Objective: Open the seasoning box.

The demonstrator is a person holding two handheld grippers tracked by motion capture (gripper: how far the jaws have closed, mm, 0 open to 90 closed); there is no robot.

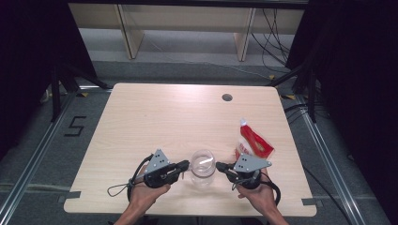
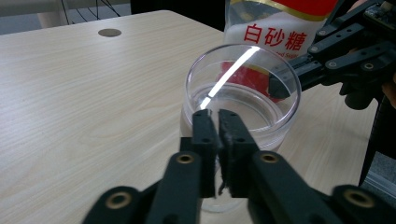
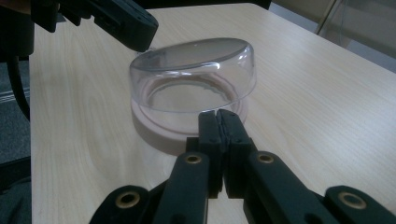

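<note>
Beyond the clear jar (image 1: pixel 203 162) you have open table (image 1: pixel 155 117) all the way to the cable hole (image 1: pixel 227 97). The sugar bag (image 1: pixel 252 142) blocks the space just right of the jar. Both grippers crowd the jar's two sides.

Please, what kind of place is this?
Probably a lab or recording studio, not a home: a bare wooden table stands between black curtains, with metal floor rails and loose cables behind it.

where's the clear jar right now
In the high view the clear jar sits near the table's front edge, between the left tongs and right tongs, with the red-and-white sugar bag behind-right.
</note>
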